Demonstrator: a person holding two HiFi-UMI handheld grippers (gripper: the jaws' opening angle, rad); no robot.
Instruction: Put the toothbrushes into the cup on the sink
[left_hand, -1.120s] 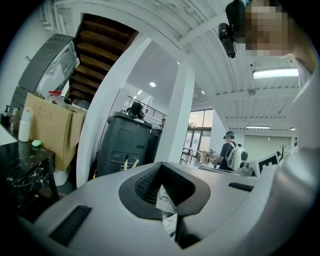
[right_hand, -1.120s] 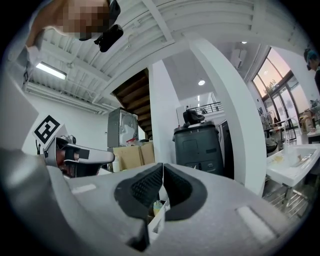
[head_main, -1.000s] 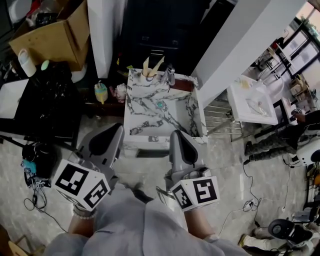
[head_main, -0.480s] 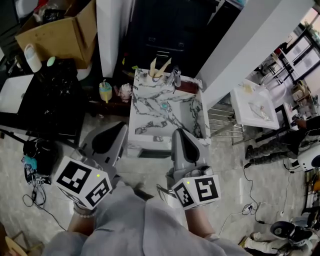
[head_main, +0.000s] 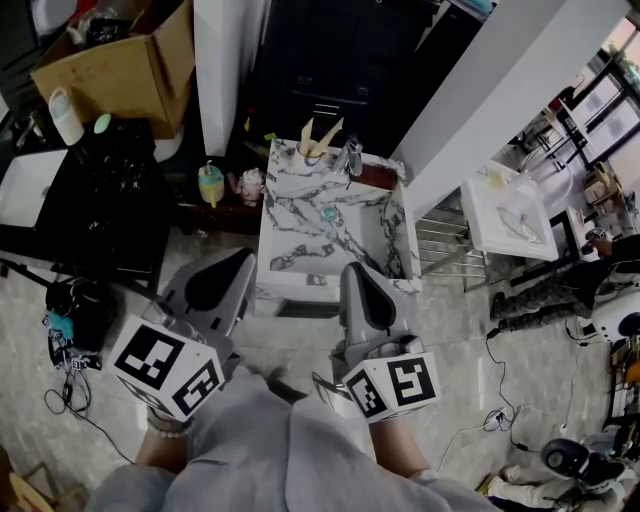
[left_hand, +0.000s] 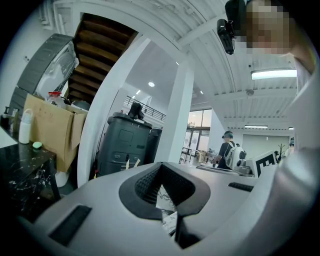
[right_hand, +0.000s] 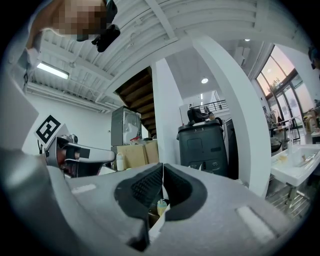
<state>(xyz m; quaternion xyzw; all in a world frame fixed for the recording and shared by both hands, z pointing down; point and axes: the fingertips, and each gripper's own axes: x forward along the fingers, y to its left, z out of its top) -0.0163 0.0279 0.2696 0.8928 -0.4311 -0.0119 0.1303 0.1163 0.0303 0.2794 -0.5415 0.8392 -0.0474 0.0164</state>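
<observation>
Marble sink (head_main: 285, 262) with stocked cup; two grippers, idle.
Cup (head_main: 316, 152) at the sink's back-left corner, beside the faucet (head_main: 350, 156); two pale toothbrushes (head_main: 322, 133) stand splayed in it, so the task looks done. Left gripper (head_main: 222, 275) and right gripper (head_main: 360, 285): jaws together, nothing between them, held just off the sink's front edge, probably parked clear.

Marbled sink (head_main: 300, 262) seen from above

On its rim at 11 o'clock we see a cup (head_main: 308, 152) holding toothbrushes (head_main: 322, 136), a faucet (head_main: 351, 155) just beside it at 12 o'clock, and a small teal piece (head_main: 328, 212) in the basin.
</observation>
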